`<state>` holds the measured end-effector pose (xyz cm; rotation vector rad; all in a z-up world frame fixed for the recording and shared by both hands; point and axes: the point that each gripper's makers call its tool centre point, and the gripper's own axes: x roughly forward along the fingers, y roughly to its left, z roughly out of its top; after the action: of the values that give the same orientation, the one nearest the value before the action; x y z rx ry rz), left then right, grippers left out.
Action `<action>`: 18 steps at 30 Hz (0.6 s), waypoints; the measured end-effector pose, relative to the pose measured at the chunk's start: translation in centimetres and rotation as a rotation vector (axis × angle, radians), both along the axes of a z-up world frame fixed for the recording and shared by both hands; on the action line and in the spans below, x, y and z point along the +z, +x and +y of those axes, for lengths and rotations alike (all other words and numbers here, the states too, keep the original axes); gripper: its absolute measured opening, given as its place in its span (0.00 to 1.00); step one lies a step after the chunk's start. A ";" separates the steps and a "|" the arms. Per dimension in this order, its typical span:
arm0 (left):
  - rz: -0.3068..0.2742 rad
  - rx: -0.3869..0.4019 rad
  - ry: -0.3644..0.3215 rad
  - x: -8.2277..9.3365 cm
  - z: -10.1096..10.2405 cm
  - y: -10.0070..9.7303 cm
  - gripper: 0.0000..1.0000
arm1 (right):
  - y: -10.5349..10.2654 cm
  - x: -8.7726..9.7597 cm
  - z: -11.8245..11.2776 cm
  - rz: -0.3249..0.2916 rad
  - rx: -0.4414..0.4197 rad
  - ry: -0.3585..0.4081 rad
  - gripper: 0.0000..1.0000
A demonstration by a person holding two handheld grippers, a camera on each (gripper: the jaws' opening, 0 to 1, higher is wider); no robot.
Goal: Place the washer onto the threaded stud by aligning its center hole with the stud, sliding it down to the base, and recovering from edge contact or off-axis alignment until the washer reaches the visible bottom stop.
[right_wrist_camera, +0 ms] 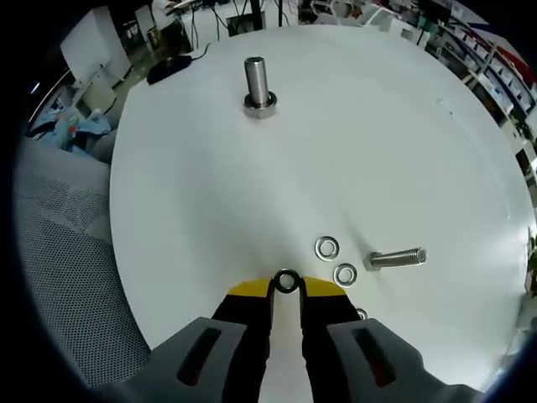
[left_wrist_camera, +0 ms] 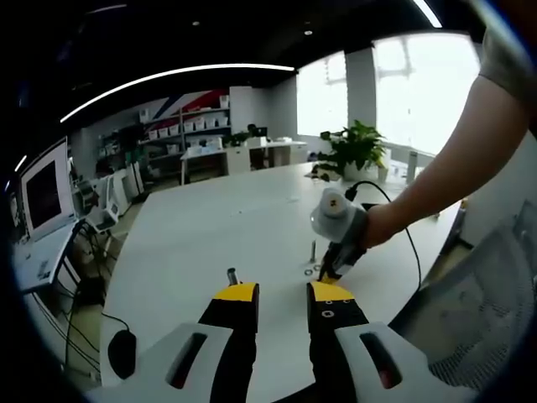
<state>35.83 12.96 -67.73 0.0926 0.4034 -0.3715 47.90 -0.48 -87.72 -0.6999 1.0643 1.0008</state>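
An upright threaded stud (right_wrist_camera: 258, 82) with a nut at its base stands on the white table (right_wrist_camera: 377, 134), far ahead of my right gripper (right_wrist_camera: 287, 290). That gripper is shut on a small steel washer (right_wrist_camera: 287, 281), pinched edge-on between its yellow tips, low over the table. In the left gripper view the same stud (left_wrist_camera: 232, 275) rises just beyond my left gripper (left_wrist_camera: 284, 291), which is open with nothing between its jaws. To its right a hand holds the right gripper (left_wrist_camera: 325, 273), tips down by the loose washers (left_wrist_camera: 312, 270).
Three spare washers (right_wrist_camera: 326, 247) and a second bolt (right_wrist_camera: 396, 258) lie right of my right gripper. A grey mesh chair (right_wrist_camera: 59, 277) sits along the table's edge. A black mouse (left_wrist_camera: 122, 353) is at the near left corner, a potted plant (left_wrist_camera: 357, 147) at the far end.
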 end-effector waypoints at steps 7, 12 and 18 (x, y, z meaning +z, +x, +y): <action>0.002 -0.001 0.000 0.0 0.0 0.0 0.21 | -0.1 0.0 -0.3 0.007 -0.034 0.010 0.13; 0.001 -0.003 -0.001 0.0 -0.1 0.0 0.21 | -0.3 0.2 -0.8 0.015 -0.068 0.021 0.13; 0.001 -0.004 -0.003 0.0 -0.1 0.0 0.21 | -0.1 0.7 -1.6 0.004 -0.100 0.035 0.13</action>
<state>35.80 12.84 -67.72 0.0906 0.4036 -0.3759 47.82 -2.09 -86.98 -0.6105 1.0723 0.9325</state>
